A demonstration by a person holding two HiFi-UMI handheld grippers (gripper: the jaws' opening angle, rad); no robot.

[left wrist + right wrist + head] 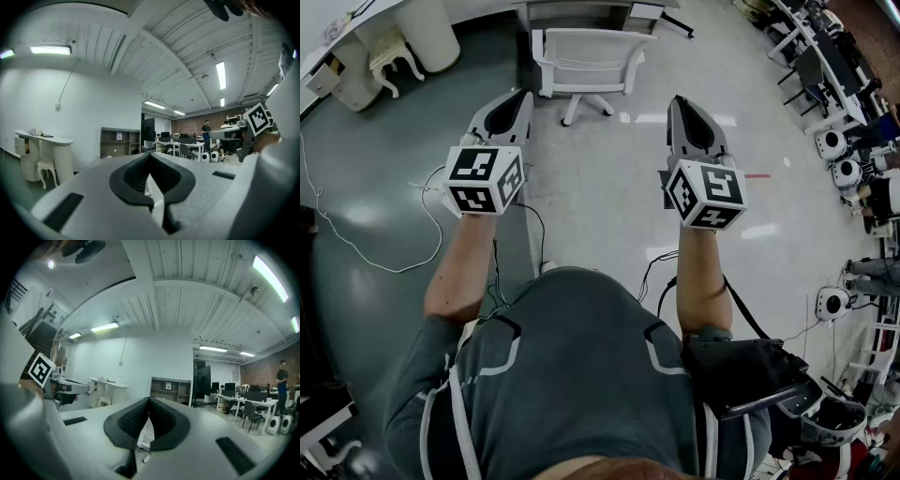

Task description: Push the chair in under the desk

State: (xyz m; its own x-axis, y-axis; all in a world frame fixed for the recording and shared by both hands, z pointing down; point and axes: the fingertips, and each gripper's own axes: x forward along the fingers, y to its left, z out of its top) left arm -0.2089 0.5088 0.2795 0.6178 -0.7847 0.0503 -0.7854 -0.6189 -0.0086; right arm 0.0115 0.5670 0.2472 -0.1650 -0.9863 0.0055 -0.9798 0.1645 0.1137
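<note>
Holding both closed and empty: left gripper (521, 97), right gripper (682, 103); white chair (586, 58) stands top centre, just before the surface (581, 9), well apart from me. Cable (356, 248) trails on floor (600, 187), left.

Grey white-trimmed T-shirt (581, 375), black strap (742, 314).

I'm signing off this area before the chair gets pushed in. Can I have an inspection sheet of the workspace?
Surface: glossy floor, grey at left, paler at right.
Job's things: white chair at the grey desk, its back toward the person, untouched.
Clutter: nothing seen besides cables.
Grippers: left hand-held gripper and right hand-held gripper shut, empty, level, pointing toward the chair.
Cables: white cable loops on the floor at left; black cable by the person.
Surroundings: white stool, round white cabinet, small white robots at right.
</note>
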